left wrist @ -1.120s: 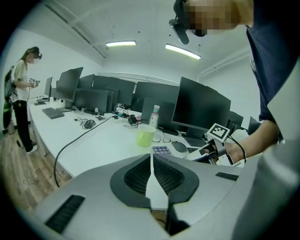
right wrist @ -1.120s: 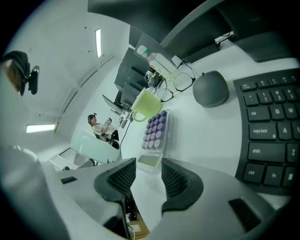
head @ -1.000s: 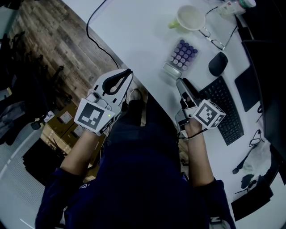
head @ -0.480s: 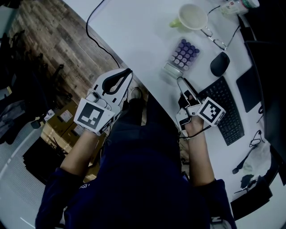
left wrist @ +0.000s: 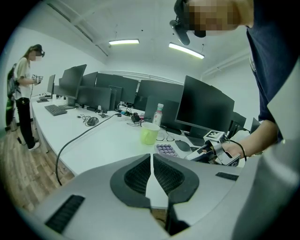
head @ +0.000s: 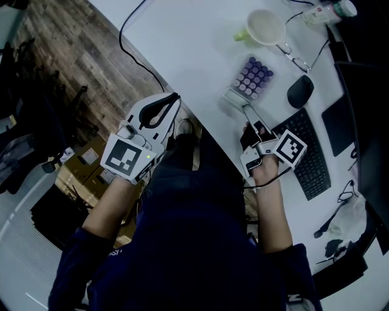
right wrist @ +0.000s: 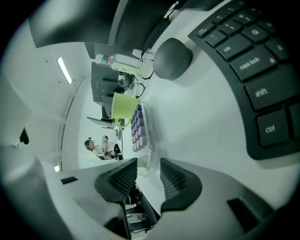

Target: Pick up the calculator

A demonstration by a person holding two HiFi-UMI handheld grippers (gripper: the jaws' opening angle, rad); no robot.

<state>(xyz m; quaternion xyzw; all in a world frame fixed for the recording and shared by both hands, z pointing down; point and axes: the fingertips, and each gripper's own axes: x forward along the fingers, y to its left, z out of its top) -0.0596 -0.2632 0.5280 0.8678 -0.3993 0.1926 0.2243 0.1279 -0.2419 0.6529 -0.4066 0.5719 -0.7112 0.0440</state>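
The calculator (head: 248, 82), a clear case with purple round keys, lies on the white desk (head: 182, 42) below the green mug (head: 262, 27). My right gripper (head: 246, 111) points at its near end, rolled on its side. In the right gripper view the calculator (right wrist: 139, 129) stretches away from the jaws, and its pale near end sits in the gap between them. That gripper (right wrist: 148, 165) is closing, and its pads do not press on the case. My left gripper (head: 175, 98) hangs off the desk's near edge, shut on nothing (left wrist: 152, 157).
A black keyboard (head: 307, 158) and a mouse (head: 299, 91) lie right of the calculator, close to my right gripper. Glasses (head: 292, 53) rest beside the mug, and a bottle (head: 331, 11) lies at the back. A black cable (head: 130, 45) crosses the desk's left part.
My right gripper has rolled about its own axis and edged a little nearer the calculator's end. The left gripper has stayed where it was.
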